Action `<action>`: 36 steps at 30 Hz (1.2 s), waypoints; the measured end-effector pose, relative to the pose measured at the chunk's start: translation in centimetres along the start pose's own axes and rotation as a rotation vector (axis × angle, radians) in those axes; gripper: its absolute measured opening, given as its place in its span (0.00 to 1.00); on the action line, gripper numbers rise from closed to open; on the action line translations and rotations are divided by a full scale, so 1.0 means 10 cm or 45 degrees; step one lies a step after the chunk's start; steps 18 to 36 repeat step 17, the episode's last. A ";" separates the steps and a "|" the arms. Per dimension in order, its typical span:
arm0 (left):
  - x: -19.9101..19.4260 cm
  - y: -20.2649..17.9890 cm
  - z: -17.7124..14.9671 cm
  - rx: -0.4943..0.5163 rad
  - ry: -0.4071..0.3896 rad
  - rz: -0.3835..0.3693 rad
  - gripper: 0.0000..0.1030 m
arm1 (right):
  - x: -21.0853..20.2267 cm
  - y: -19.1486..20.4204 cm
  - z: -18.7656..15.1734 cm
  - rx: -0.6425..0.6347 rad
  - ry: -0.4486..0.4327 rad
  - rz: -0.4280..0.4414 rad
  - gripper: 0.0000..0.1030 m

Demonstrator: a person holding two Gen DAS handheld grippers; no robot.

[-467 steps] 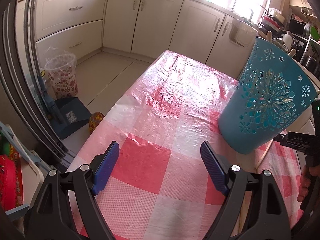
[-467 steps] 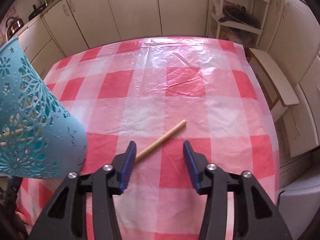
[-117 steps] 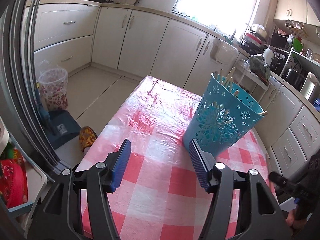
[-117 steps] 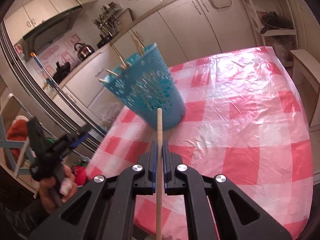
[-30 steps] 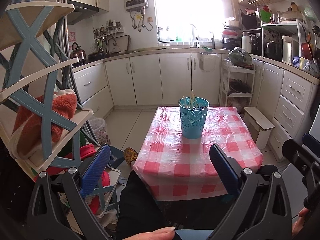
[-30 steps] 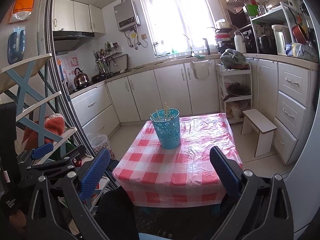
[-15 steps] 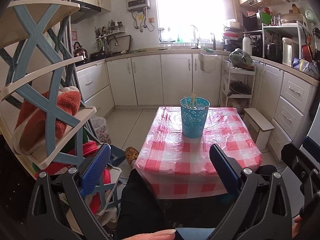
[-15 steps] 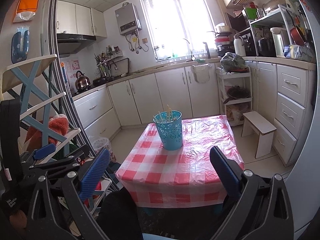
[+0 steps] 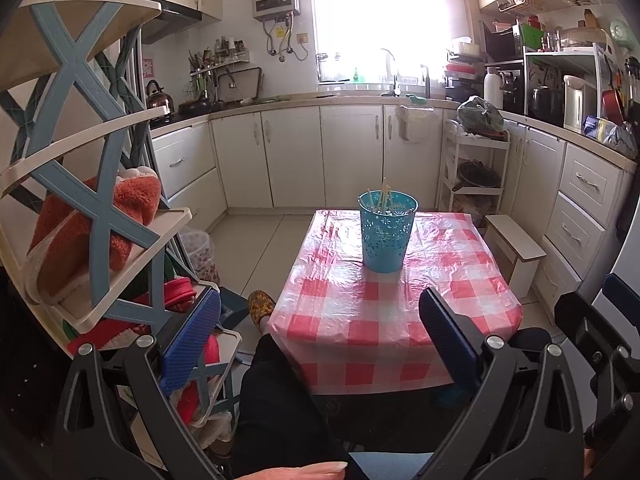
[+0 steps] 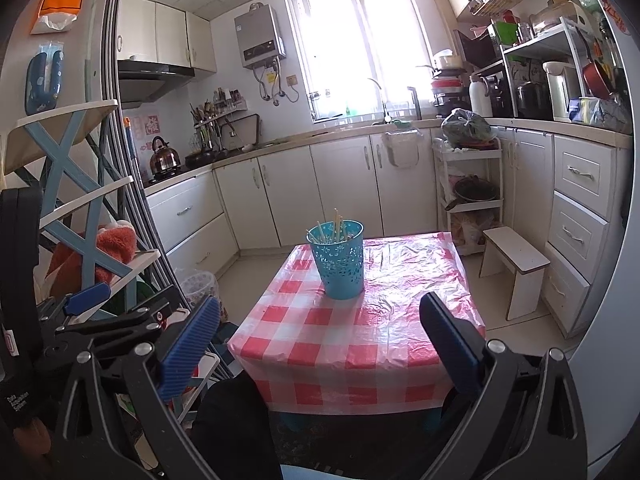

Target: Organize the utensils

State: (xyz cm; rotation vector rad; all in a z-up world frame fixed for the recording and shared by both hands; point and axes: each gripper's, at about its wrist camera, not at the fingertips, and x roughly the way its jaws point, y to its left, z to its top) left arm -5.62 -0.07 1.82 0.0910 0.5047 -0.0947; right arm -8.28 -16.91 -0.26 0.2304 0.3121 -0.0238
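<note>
Standing upright on the table (image 9: 394,320), the blue holder (image 9: 386,232) sits toward the far half of the red-and-white checked cloth, its wider mouth facing up and its narrower base flat on the cover. Several pale wooden sticks (image 9: 384,196) rest inside it, their long axes close to vertical, tips pointing up past the rim and leaning slightly apart from one another; how many there are cannot be told. In the right wrist view the same holder (image 10: 339,258) appears a little left of the table's (image 10: 360,344) middle, with the sticks (image 10: 338,222) rising above its rim.

The left gripper (image 9: 320,328) is held well back from the table, jaws spread wide with nothing between the blue pads. The right gripper (image 10: 320,328) is likewise released, its fingers far apart and empty, well short of the table's near edge. Part of the right gripper's black frame shows at the lower right of the left wrist view, and the left gripper's frame shows at the lower left of the right wrist view.

A dark trouser leg (image 9: 276,408) of the person reaches toward the table's near edge, and a patterned slipper (image 9: 261,303) lies on the floor just left of the table. A small white stool (image 10: 514,262) stands beside the table on its right.
</note>
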 end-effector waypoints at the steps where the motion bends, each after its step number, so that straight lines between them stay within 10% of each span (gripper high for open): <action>1: 0.00 0.00 0.00 -0.007 0.004 -0.007 0.93 | 0.00 0.00 0.00 -0.001 -0.001 0.001 0.93; 36: 0.00 0.00 -0.04 -0.031 -0.024 -0.035 0.93 | -0.05 0.01 -0.04 0.006 -0.043 -0.019 0.93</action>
